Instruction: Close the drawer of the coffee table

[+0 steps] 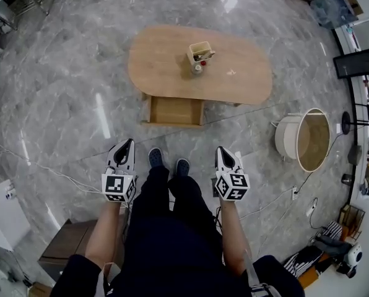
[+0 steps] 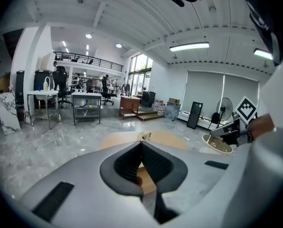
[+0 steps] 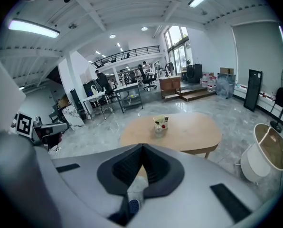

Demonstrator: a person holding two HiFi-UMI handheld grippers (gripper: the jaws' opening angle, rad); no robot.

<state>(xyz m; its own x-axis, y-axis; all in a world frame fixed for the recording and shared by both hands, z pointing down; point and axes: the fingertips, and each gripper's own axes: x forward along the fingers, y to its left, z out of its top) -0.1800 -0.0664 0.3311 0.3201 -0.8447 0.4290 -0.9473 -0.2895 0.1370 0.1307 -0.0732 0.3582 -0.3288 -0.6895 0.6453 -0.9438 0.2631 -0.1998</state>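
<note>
An oval wooden coffee table [image 1: 246, 79] stands on the marble floor ahead of me, and its drawer [image 1: 172, 110] is pulled out toward me on the near side. A small wooden holder [image 1: 200, 52] with a glass next to it sits on the tabletop. My left gripper [image 1: 130, 143] and right gripper [image 1: 220, 150] hover over the floor by my feet, well short of the drawer. Both are shut with nothing between the jaws. The table [image 3: 189, 132] and the holder [image 3: 160, 122] show in the right gripper view beyond the right gripper [image 3: 141, 147]. The left gripper [image 2: 141, 144] points at the table [image 2: 167, 137].
A round white side table [image 1: 311, 139] stands to the right of the coffee table. Cables run over the floor on both sides. A brown box [image 1: 73, 246] sits at my lower left. Monitors, a fan and clutter line the right wall [image 1: 358, 62].
</note>
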